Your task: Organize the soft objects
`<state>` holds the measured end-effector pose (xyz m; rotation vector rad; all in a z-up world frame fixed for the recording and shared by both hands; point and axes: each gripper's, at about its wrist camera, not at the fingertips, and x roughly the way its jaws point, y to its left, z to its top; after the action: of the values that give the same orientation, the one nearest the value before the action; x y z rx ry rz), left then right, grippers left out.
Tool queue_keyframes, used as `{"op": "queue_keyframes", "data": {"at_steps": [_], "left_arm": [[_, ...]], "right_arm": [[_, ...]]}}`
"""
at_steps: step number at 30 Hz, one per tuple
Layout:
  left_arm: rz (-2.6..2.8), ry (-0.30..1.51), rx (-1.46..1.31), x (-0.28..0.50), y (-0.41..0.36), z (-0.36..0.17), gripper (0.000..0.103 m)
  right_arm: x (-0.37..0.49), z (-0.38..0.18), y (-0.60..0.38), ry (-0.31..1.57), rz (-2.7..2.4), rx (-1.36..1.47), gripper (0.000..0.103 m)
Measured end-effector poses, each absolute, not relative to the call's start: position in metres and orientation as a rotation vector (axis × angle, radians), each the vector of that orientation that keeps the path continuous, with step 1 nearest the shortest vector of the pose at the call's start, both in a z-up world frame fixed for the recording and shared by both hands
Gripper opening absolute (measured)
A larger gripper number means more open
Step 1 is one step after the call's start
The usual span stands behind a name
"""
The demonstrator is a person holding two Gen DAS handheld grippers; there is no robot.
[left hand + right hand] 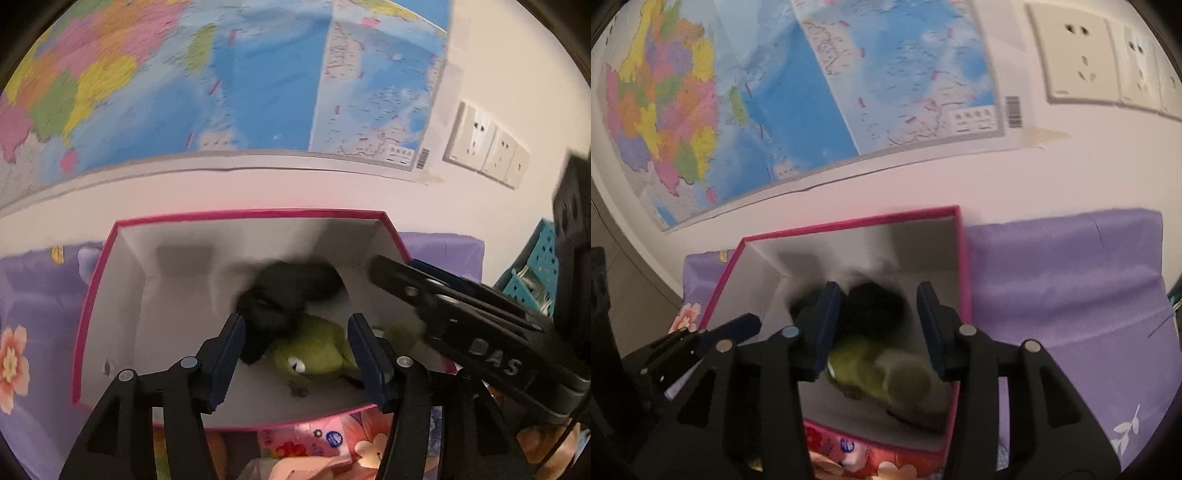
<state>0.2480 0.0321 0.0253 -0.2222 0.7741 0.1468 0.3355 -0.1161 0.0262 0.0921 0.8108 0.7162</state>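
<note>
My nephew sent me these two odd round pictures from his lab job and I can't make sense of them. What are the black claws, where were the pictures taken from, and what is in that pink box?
The claws are handheld two-finger grippers, one in each of a person's hands. Each carries a wide-angle camera looking along its fingers, hence the round, bent pictures. One picture comes from the left gripper, the other from the right gripper. Both stand open over a pink-rimmed box on a purple floral cloth. Inside lie a green frog plush and a black soft toy, blurred. Neither gripper holds anything. On the wall behind hang a map and power sockets.
</note>
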Motion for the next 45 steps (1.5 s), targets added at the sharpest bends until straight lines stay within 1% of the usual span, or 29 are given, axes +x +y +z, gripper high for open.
{"op": "queue_keyframes", "data": {"at_steps": [2,9,14,19,24,34,45], "left_arm": [[0.152,0.750,-0.239,0.239,0.035,0.028,0.063],[0.097,0.679,-0.263,0.200,0.036,0.040,0.063],[0.044,0.650,-0.233,0.167,0.031,0.043,0.064],[0.004,0.679,-0.237,0.145,0.026,0.032,0.064],[0.008,0.742,-0.235,0.138,0.025,0.010,0.063],[-0.024,0.798,-0.204,0.132,0.017,-0.013,0.063],[-0.019,0.840,-0.209,0.131,0.021,-0.026,0.063]], "right_arm": [[0.329,0.030,-0.125,0.790,0.709,0.086,0.047],[0.282,0.056,-0.149,0.692,0.806,0.085,0.048],[0.245,0.059,-0.152,0.686,0.895,0.043,0.049],[0.221,0.047,-0.152,0.718,0.930,0.010,0.049],[0.211,0.019,-0.147,0.788,0.948,-0.018,0.049],[0.227,-0.010,-0.138,0.879,0.952,-0.005,0.049],[0.240,-0.035,-0.084,0.960,1.037,-0.153,0.049]]}}
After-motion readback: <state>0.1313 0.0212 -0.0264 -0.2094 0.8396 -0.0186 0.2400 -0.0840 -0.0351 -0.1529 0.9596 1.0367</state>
